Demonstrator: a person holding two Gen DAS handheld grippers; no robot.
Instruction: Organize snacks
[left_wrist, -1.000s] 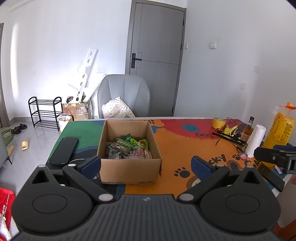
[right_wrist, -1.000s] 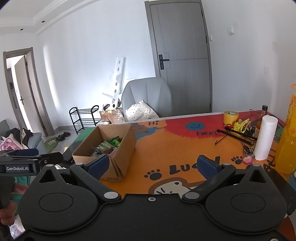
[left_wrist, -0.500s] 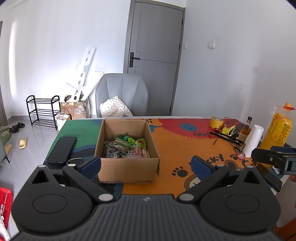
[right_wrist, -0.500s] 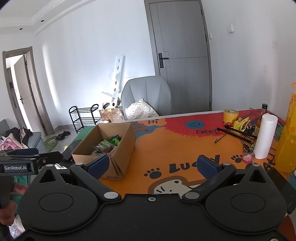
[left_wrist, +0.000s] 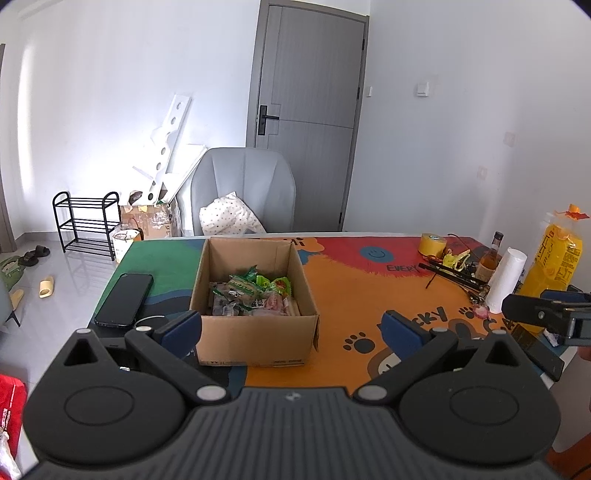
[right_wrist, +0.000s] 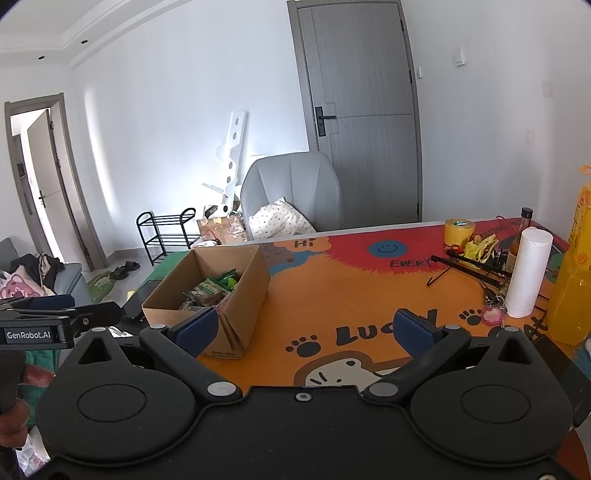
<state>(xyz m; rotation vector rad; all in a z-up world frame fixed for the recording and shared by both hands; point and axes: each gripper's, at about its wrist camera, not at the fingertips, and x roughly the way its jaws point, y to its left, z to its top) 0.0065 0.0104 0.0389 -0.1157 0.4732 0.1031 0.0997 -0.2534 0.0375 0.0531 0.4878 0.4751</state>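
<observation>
An open cardboard box (left_wrist: 255, 338) stands on the colourful table mat, holding several wrapped snack packets (left_wrist: 255, 295), some green. It also shows in the right wrist view (right_wrist: 240, 317) with the snacks (right_wrist: 212, 288) inside. My left gripper (left_wrist: 291, 326) is open and empty, held back from the box's near wall. My right gripper (right_wrist: 303, 330) is open and empty, to the right of the box above the orange mat. Each gripper shows at the edge of the other's view.
A black phone (left_wrist: 125, 299) lies left of the box. At the right end stand a yellow tape roll (right_wrist: 459, 232), a white paper roll (right_wrist: 528, 273), a small bottle (right_wrist: 519, 236), an orange bag (left_wrist: 554, 258) and black sticks (right_wrist: 469, 264). A grey chair (left_wrist: 245, 190) is behind the table.
Both grippers have drifted slightly back and up; the box looks a little farther. Both stay open and empty.
</observation>
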